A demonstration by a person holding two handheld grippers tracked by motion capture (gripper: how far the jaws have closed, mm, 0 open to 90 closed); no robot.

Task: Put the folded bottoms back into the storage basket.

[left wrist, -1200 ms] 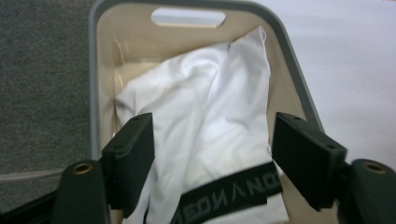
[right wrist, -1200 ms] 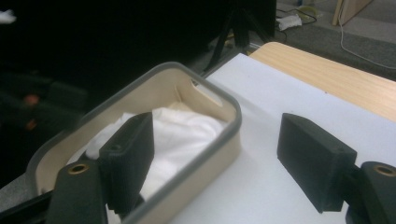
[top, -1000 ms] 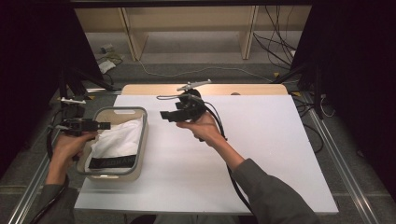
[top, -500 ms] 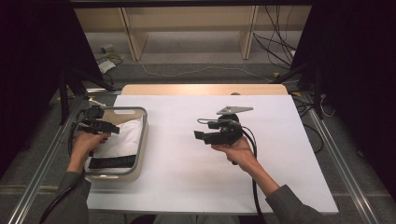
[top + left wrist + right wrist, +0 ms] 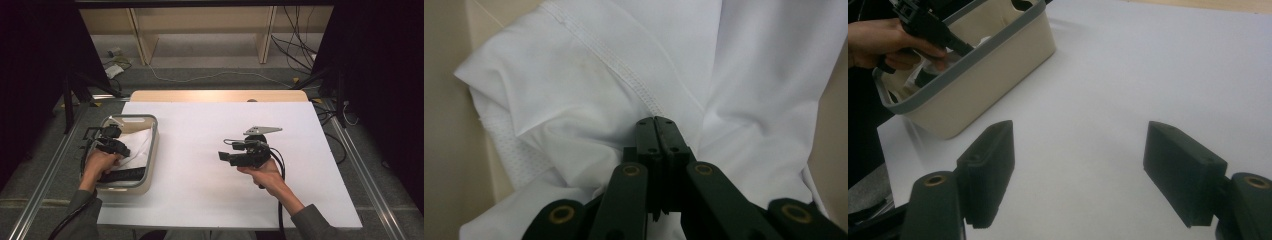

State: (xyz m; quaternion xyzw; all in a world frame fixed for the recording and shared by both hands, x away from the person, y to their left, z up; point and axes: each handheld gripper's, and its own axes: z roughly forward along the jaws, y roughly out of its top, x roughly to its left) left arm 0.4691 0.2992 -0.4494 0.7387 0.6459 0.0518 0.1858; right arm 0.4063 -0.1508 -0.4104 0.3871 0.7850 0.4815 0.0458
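A cream basket [image 5: 153,150] with a grey rim stands at the table's left and holds a white cloth [image 5: 139,146]. My left gripper [image 5: 124,151] is down inside the basket. In the left gripper view its jaws are shut, and the left gripper [image 5: 656,122] has its tips pressed against the white cloth [image 5: 574,85] beside a stitched seam; I see no fabric between them. My right gripper [image 5: 223,157] hovers over the middle of the table, pointing left. Its two pads are wide apart with nothing between them, so the right gripper [image 5: 1080,175] is open. From there the basket [image 5: 998,60] lies ahead to the left.
A dark item [image 5: 122,175] lies at the near end of the basket. The white board [image 5: 200,200] covers the table, with a wooden strip [image 5: 215,95] along its far edge. Metal rails run along both sides, and cables lie on the floor beyond.
My right gripper has drawn back from the basket's far right corner to the table's middle. My left gripper has moved from the basket's left rim down onto the cloth.
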